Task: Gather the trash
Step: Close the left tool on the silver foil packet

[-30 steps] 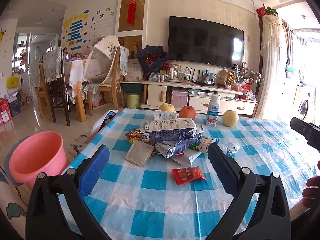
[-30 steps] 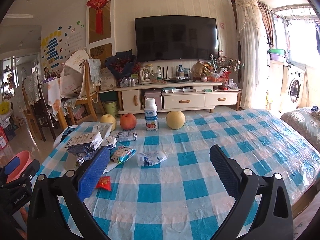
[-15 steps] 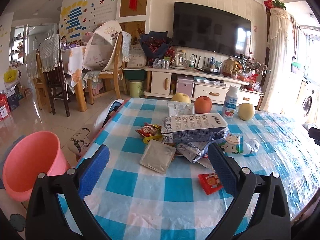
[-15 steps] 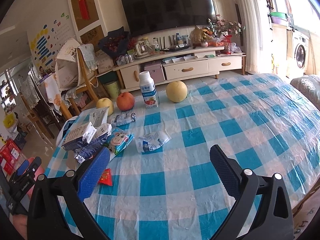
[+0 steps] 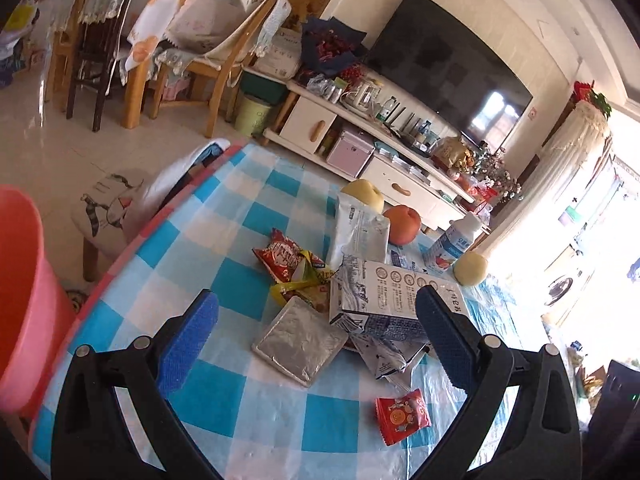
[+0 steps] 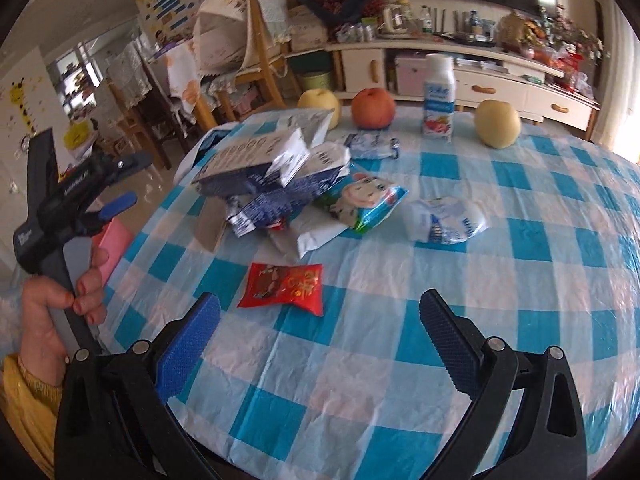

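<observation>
Trash heaped near the left end of a table (image 5: 256, 420) under a blue-and-white checked cloth: milk carton (image 5: 384, 292) lying on its side atop crumpled wrappers, flat silver pouch (image 5: 300, 340) just beside it, red snack bag (image 5: 286, 258) behind, small red packet (image 6: 284, 286) lying apart on the near side. Cartoon-cow bag (image 6: 360, 200) and crumpled white pouch (image 6: 444, 220) further right. Along the far edge: two yellow pears, a red apple (image 6: 373, 108), an upright white bottle (image 6: 438, 100). Pink bucket (image 5: 20, 300) on the floor beside the table's left end. Left gripper (image 5: 316, 344) spread wide and empty, hovering over the silver pouch and carton. Right gripper (image 6: 320, 340) likewise spread wide, empty, above bare cloth near the small red packet. Hand (image 6: 60, 308) with a yellow sleeve gripping the left tool's handle.
</observation>
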Available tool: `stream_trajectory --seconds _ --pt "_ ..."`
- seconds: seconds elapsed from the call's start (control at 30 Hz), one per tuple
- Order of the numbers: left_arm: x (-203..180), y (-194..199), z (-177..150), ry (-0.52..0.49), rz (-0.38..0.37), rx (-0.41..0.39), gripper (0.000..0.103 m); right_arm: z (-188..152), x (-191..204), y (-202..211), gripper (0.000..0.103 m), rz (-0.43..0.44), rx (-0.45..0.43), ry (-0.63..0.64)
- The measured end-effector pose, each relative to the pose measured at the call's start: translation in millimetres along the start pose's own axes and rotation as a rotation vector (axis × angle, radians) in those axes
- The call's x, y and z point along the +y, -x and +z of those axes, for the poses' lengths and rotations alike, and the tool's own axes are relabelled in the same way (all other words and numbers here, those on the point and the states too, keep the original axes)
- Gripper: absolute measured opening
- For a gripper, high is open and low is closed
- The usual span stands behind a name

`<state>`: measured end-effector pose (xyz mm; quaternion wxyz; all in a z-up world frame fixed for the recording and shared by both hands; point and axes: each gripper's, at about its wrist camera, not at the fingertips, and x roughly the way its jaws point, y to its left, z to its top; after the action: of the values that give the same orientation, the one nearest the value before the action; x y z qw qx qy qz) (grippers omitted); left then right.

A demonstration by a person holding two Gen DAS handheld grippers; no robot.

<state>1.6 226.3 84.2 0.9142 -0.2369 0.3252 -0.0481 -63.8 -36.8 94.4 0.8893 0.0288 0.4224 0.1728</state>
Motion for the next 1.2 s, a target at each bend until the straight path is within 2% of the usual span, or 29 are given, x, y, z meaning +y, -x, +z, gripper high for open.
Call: stream_trajectory --seconds 0.07,0.1,0.17,0.33,0.6,0.77,0.93,1.07,1.13,1.2 --pt "7.3 -11.8 -2.6 0.031 -0.006 0.046 0.099 -1.2 11.2 -14.4 0.099 0.005 0.031 0.042" --pt "7.7 -15.8 -4.8 0.016 0.008 0.062 0.099 -1.6 15.4 -20.9 0.098 0.0 0.043 0.06" --pt "2.7 -21.2 -9.9 -0.063 0.046 0.077 0.099 -2.0 21.5 -32.3 0.098 0.004 0.068 0.074" --pt "-13.2 -37.7 -23.6 -0.259 0.058 0.147 0.099 -0.3 30.1 -52.8 0.098 0.023 0.114 0.091" --pt "-27.1 -75.1 -40.5 -0.425 0.139 0.215 0.099 8.6 23.8 -71.5 0.097 0.052 0.151 0.046" --pt "-18.6 -82.9 -36.8 -0.405 0.171 0.217 0.097 17.3 14.7 -74.4 0.097 0.091 0.156 -0.022" --pt "-13.9 -88.9 -33.5 -0.39 0.167 0.227 0.081 36.0 12.9 -62.8 0.097 0.171 0.089 -0.08" --pt "-15.1 -93.3 -35.8 -0.398 0.165 0.238 0.073 57.0 19.0 -52.2 0.097 0.165 0.02 -0.046" --pt "-14.1 -96.2 -37.8 -0.391 0.172 0.257 0.064 69.7 25.7 -49.4 0.097 0.149 -0.005 0.007" --pt "-15.0 -96.9 -40.2 -0.398 0.18 0.254 0.062 83.2 35.6 -48.0 0.097 0.142 -0.027 0.083"
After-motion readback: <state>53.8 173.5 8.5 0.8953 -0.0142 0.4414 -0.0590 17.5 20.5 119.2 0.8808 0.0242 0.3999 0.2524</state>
